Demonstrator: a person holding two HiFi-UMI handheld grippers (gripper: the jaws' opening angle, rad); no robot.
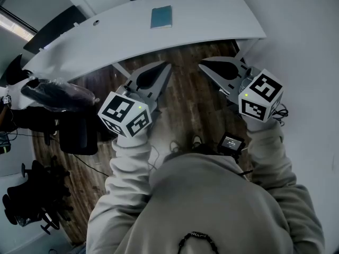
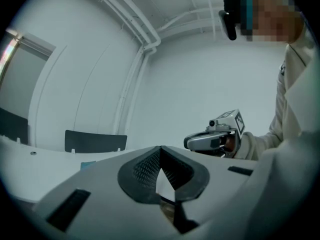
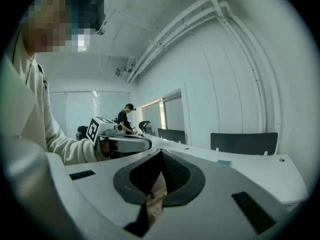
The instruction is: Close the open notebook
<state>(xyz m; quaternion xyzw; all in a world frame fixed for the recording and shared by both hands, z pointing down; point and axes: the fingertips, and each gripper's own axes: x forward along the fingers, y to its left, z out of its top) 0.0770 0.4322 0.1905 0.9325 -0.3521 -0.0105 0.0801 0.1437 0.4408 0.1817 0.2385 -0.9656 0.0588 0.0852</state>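
A teal notebook point(image 1: 161, 17) lies flat on the curved white table point(image 1: 212, 20), showing only its cover, so it looks closed. It appears as a small teal sliver in the left gripper view point(image 2: 87, 164) and the right gripper view point(image 3: 224, 162). Both grippers hang in front of my body over the wooden floor, well short of the table edge. My left gripper point(image 1: 167, 65) is shut with nothing in it, and so is my right gripper point(image 1: 201, 65). Their tips point toward the table, side by side. Each also shows in the other's view: the right gripper point(image 2: 192, 141) and the left gripper point(image 3: 147, 143).
A black bag point(image 1: 55, 91) lies on the table's left end, and black office chairs point(image 1: 74, 131) stand on the floor to the left. Dark chair backs point(image 2: 95, 141) stand behind the table. A person point(image 3: 125, 118) stands far off in the room.
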